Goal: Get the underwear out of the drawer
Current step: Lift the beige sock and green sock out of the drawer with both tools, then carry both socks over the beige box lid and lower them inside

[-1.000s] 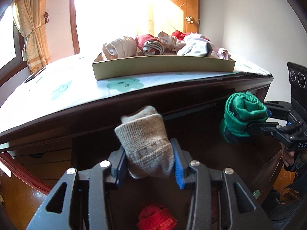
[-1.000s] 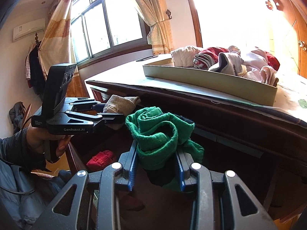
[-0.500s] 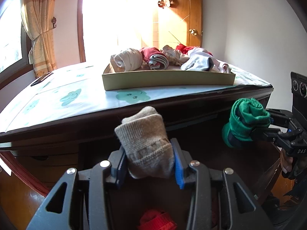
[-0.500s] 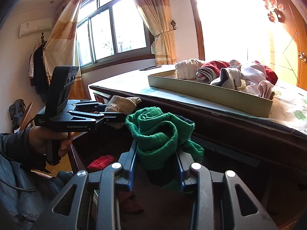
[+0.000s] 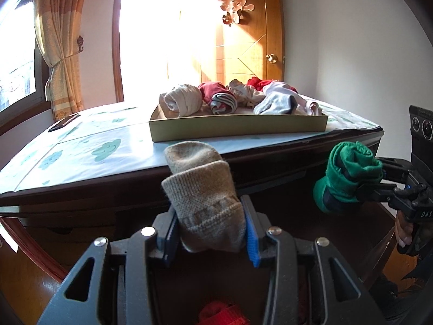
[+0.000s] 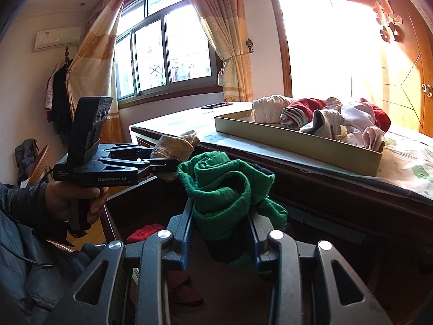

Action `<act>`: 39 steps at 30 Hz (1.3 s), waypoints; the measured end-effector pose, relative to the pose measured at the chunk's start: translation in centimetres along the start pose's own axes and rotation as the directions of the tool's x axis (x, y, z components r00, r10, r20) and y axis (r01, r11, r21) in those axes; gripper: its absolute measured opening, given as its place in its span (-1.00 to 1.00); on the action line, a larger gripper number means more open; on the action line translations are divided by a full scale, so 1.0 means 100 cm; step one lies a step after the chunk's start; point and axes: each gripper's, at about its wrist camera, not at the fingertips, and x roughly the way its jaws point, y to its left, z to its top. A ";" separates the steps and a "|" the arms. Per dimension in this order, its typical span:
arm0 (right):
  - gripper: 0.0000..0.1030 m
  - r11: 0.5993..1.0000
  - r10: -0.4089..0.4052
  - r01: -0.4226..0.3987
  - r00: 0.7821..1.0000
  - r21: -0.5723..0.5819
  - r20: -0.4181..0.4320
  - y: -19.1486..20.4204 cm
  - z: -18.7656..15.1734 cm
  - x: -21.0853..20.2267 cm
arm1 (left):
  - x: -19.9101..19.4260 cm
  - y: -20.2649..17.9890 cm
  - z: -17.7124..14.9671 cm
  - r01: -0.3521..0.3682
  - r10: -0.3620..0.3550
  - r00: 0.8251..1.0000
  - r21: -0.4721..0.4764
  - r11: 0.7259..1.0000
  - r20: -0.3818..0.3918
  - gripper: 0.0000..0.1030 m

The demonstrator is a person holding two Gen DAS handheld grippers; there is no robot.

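Note:
My left gripper (image 5: 209, 228) is shut on a rolled beige knit bundle (image 5: 201, 195), held up in front of the dresser's top edge. My right gripper (image 6: 222, 230) is shut on a rolled green bundle (image 6: 222, 189), at about the same height. In the left wrist view the green bundle (image 5: 347, 180) hangs at the right; in the right wrist view the beige bundle (image 6: 176, 146) sits in the left gripper (image 6: 165, 166) at the left. Below both lies the open dark drawer (image 6: 151, 203) with a red bundle (image 6: 144, 231) in it, also seen as the red bundle (image 5: 222, 314) under my left fingers.
A shallow cardboard tray (image 5: 238, 128) with several rolled garments stands on the dresser top (image 5: 89, 149), on a cloud-print cover. A phone (image 5: 63, 122) lies at the far left. A person's hand (image 6: 73, 199) and dark sleeve grip the left handle. Wooden door and window behind.
Both grippers have tilted upward with their bundles still held, so the dresser top and tray show more from above. Neither grip has changed.

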 end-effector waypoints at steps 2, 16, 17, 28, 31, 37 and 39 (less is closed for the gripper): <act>-0.30 1.000 0.004 -0.004 1.000 -0.005 0.011 0.001 0.001 -0.002 | -0.002 -0.001 0.000 -0.003 0.003 1.000 0.005 1.000 0.011 -0.22; -0.30 0.999 0.031 -0.029 0.996 -0.015 0.086 0.003 0.001 -0.014 | -0.008 -0.001 -0.001 -0.004 0.004 0.998 0.006 1.000 0.056 -0.22; -0.30 0.999 0.034 -0.033 0.995 -0.013 0.094 0.002 0.001 -0.016 | -0.008 -0.002 -0.001 -0.004 0.004 0.998 0.008 1.000 0.055 -0.22; -0.30 0.999 0.047 -0.048 0.995 0.009 0.093 0.001 0.007 -0.013 | -0.007 -0.008 0.007 0.024 -0.025 0.998 0.022 0.999 0.049 -0.22; -0.30 0.998 0.051 -0.054 0.995 0.029 0.083 -0.001 0.011 -0.009 | -0.006 -0.010 0.015 0.026 -0.028 0.999 0.041 0.999 0.045 -0.22; -0.30 0.998 0.043 -0.046 0.997 0.042 0.071 -0.004 0.030 -0.003 | -0.008 -0.012 0.036 0.029 -0.033 0.998 0.070 0.997 0.051 -0.22; -0.30 0.999 0.036 -0.038 0.997 0.037 0.069 -0.004 0.039 -0.002 | -0.008 -0.012 0.043 0.038 -0.041 0.998 0.071 0.997 0.051 -0.22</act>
